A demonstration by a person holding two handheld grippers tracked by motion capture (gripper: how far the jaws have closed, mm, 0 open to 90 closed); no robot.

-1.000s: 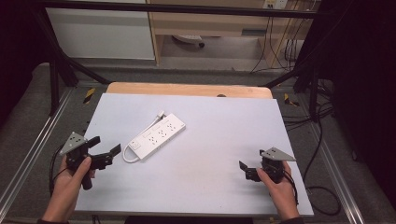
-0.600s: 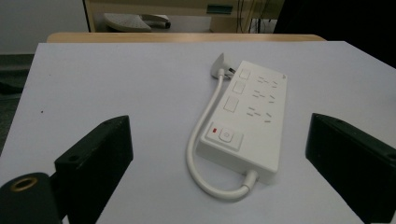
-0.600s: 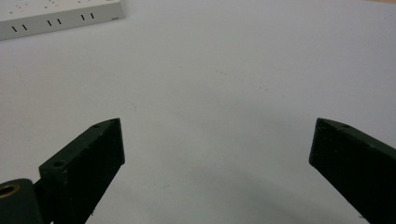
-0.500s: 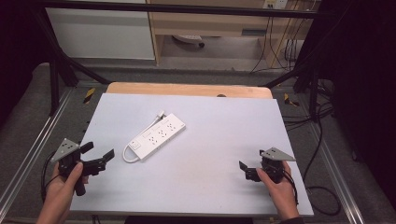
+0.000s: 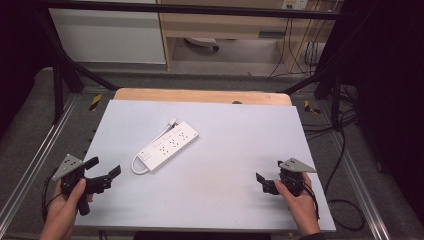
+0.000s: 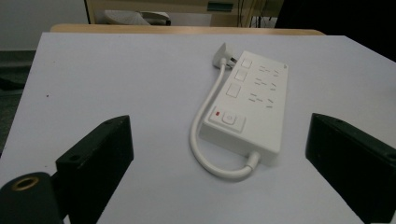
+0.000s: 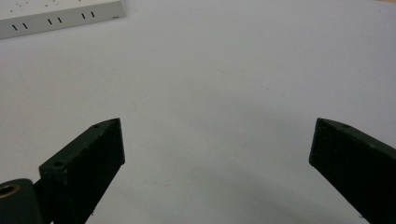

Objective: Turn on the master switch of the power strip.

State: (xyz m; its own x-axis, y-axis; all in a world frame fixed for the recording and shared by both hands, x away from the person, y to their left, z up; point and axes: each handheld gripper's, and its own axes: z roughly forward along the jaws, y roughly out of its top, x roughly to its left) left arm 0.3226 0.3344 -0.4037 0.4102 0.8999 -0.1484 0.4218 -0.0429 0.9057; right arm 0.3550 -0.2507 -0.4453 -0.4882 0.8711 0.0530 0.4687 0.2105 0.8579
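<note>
High view: white power strip (image 5: 169, 146) lying flat on the pale table (image 5: 225, 200), turned diagonally, a little left of the middle. Short white cable (image 5: 142, 162) curving along its left side and around the near end. Left gripper (image 5: 106, 170) at the table's near left edge, held in a hand (image 5: 67, 205), jaws wide apart, holding nothing, pointed toward the strip but well apart from it. Right gripper (image 5: 267, 182) near the table's front right corner, held in the other hand (image 5: 300, 200), far from the strip.

Left gripper view: strip (image 6: 252, 105) between the two spread jaws, farther off, its switch end nearest.

Right gripper view: jaws wide apart, nothing between them except bare table (image 7: 210, 116); one end of the strip (image 7: 60, 16) at the top left.
</note>
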